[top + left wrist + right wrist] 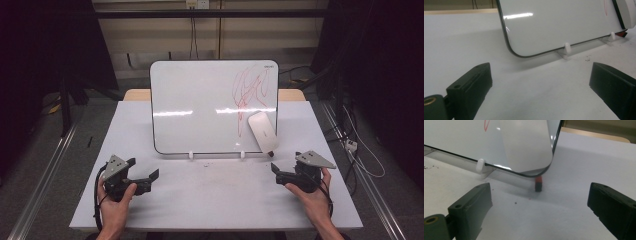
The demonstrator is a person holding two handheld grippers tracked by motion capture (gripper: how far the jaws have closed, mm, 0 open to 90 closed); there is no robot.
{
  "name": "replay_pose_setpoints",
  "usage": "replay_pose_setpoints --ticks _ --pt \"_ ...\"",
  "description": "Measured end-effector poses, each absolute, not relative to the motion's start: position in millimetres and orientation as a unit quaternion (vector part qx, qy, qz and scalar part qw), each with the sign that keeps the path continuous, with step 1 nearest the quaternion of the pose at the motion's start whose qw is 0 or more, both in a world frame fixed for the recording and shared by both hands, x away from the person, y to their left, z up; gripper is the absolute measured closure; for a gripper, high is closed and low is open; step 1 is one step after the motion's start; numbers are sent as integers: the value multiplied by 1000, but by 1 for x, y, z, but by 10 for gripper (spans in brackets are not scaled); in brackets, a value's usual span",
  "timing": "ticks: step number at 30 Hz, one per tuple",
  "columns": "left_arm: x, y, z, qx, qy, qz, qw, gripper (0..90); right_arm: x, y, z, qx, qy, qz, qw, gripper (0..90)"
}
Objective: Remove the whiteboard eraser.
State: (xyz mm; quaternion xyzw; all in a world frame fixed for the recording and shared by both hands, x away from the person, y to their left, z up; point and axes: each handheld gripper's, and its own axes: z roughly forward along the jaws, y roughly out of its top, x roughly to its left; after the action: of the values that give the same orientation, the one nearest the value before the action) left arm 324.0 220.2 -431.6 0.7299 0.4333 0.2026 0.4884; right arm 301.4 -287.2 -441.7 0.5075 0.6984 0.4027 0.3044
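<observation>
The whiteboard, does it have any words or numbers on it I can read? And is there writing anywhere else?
Whiteboard, top right corner: a small dark mark, likely a brand, too small and blurred to read.
Red scribble on the whiteboard: loose lines, no letters or numbers.
White eraser leaning on the board: no readable writing on it.
Table and both grippers: no readable text.

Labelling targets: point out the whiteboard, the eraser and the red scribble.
whiteboard (200, 107): high view, bare middle of its face.
eraser (262, 131): high view, centre of its white body.
red scribble (250, 87): high view, on the strokes at the board's upper right.
</observation>
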Motion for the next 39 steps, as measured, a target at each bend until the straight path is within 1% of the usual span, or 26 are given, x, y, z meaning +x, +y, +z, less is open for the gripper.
replay_pose_setpoints --ticks 3,4,8,12,16,18,20,22,25,27,28,31,35,39 --pt "323 218 -431 733 431 209 483 51 302 -285 -442 504 702 405 298 48" --pt "322 218 -430 733 430 209 483 51 303 -283 -443 502 708 404 290 52" --pt "322 217 -429 734 425 214 484 52 305 -279 -440 495 712 404 291 62" --pt "325 215 -430 739 424 204 483 55 311 -278 -435 496 720 396 281 78" --pt "326 215 -431 738 430 202 479 55 317 -276 -430 492 725 388 286 80" --pt "326 216 -431 740 428 201 480 55 326 -271 -424 479 736 375 297 71" --pt "326 215 -431 746 423 195 476 55 331 -269 -420 478 738 376 292 72" --pt "326 215 -431 750 419 202 470 55 334 -268 -418 478 738 379 289 78" --pt "327 215 -431 748 419 199 474 55 340 -265 -410 478 734 386 288 85" --pt "328 216 -431 749 418 198 473 55 343 -262 -404 475 734 384 297 90" --pt "328 215 -432 746 422 195 477 55 347 -259 -400 469 734 378 312 129" --pt "328 216 -432 749 423 187 474 54 355 -254 -396 466 739 373 314 149" --pt "328 218 -433 750 424 191 471 54 365 -248 -393 458 740 368 327 162" --pt "326 217 -433 750 423 194 470 54 374 -243 -394 451 748 361 327 155"
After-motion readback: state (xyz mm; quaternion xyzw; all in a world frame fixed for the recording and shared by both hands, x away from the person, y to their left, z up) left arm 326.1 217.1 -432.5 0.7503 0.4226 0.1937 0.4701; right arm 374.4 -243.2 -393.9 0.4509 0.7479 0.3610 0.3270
